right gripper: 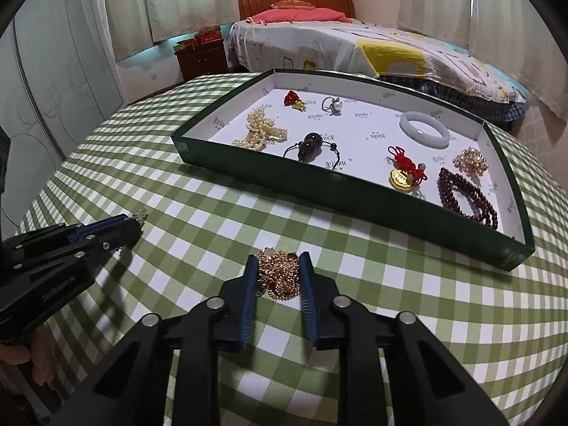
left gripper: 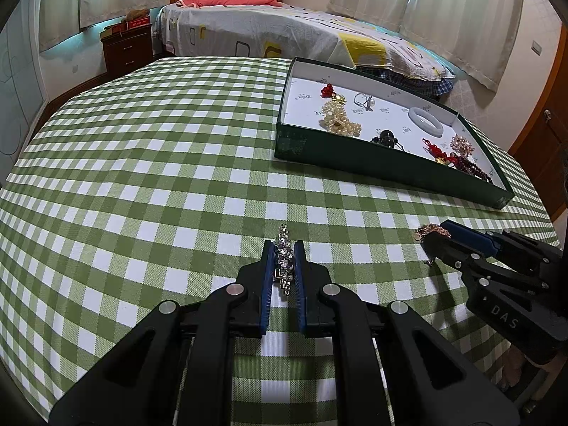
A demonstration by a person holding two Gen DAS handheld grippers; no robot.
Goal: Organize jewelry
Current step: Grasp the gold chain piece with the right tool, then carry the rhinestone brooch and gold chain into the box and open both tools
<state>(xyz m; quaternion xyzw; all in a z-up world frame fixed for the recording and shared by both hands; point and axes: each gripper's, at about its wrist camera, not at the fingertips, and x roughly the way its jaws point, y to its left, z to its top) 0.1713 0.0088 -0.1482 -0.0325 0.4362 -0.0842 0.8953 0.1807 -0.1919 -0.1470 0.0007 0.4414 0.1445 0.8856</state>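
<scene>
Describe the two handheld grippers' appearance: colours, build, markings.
Both look alike. The left gripper and right gripper have black angular plastic bodies, silver round pivot pins and blue ribbed pads inside the fingers. White "DAS" lettering marks the right one's side. No cables or sleeves show.

The left tool (left gripper: 284, 259) is held low over the table, its blue-padded fingers (left gripper: 267, 277) drawn in close around a silvery piece. The right tool (right gripper: 277, 277) is held low alongside, its fingers (right gripper: 307, 294) set wider, bracketing a gold chain.
</scene>
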